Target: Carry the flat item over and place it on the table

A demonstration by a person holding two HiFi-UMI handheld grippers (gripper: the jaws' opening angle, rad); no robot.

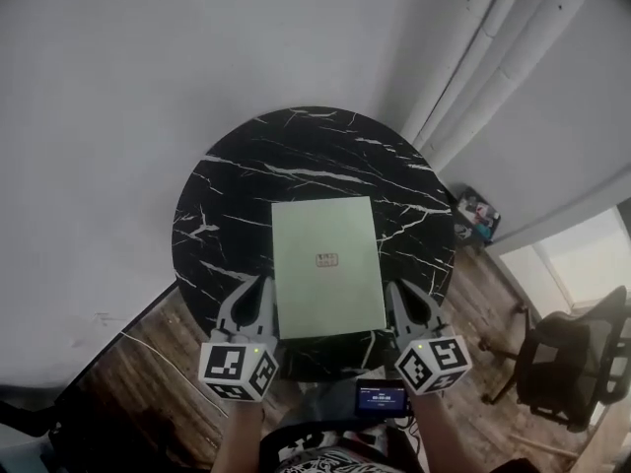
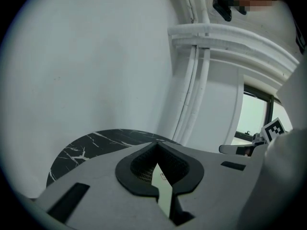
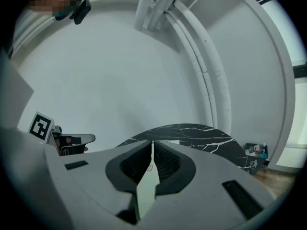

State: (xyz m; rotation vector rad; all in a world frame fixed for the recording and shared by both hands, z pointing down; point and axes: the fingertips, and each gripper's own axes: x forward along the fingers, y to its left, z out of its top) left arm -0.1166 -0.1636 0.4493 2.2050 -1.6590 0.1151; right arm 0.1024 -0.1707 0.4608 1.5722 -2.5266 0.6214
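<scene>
Nearest the person, one small dark screen with lit text [image 1: 383, 398] sits between the two forearms, which the frame's lower edge cuts off. There are two hand-held grippers. The left gripper [image 1: 262, 286] is clamped on the left edge of the single pale green flat rectangular sheet [image 1: 325, 264], close to its near corner. The right gripper [image 1: 398, 290] is clamped on the right edge the same way. In each gripper view the sheet shows only edge-on, as a thin pale strip pinched between the dark pads.

The sheet's long axis runs straight away from the person, with one short edge near and the other far. A small reddish mark at its middle is too small to read. In the head view the sheet lies over the one round black marble table with white veins [image 1: 296, 146]; whether it touches the top cannot be told.

Beyond the table's right side, one black office chair [image 1: 572, 363] stands on the wooden floor, partly cut off. Farther back, a bundle of white pipes [image 1: 493, 57] climbs the white wall; their number is hard to make out.
</scene>
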